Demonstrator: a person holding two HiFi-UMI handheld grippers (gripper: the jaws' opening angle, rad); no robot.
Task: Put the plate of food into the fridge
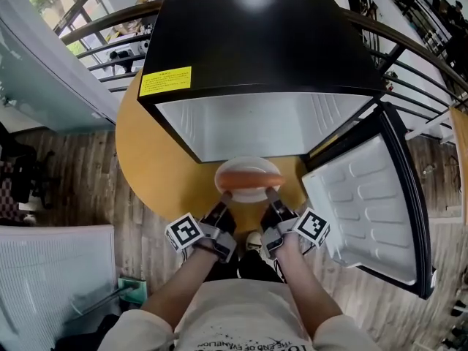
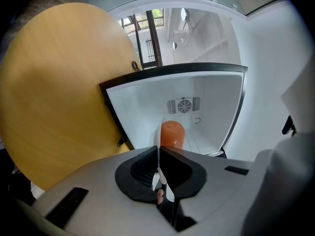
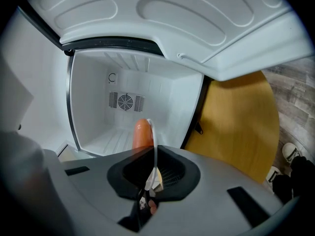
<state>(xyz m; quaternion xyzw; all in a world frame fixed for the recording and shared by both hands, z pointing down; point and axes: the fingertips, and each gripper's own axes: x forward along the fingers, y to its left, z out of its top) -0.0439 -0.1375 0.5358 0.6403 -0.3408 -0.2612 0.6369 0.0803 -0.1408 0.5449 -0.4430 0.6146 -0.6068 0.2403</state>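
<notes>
A white plate [image 1: 248,187] with an orange sausage [image 1: 251,175] on it hangs in front of the open black mini fridge [image 1: 256,57]. My left gripper [image 1: 225,198] is shut on the plate's near left rim and my right gripper [image 1: 270,194] is shut on its near right rim. In the left gripper view the plate's edge [image 2: 157,154] runs between the closed jaws, the sausage [image 2: 172,133] beyond it. The right gripper view shows the plate rim [image 3: 154,146] and the sausage [image 3: 142,133] before the white fridge interior [image 3: 133,107].
The fridge stands on a round wooden table [image 1: 157,167]. Its door [image 1: 376,203] is swung open to the right, white shelves facing up. A metal railing [image 1: 110,28] curves behind. The inside of the fridge [image 2: 184,109] shows a rear fan vent and bare white walls.
</notes>
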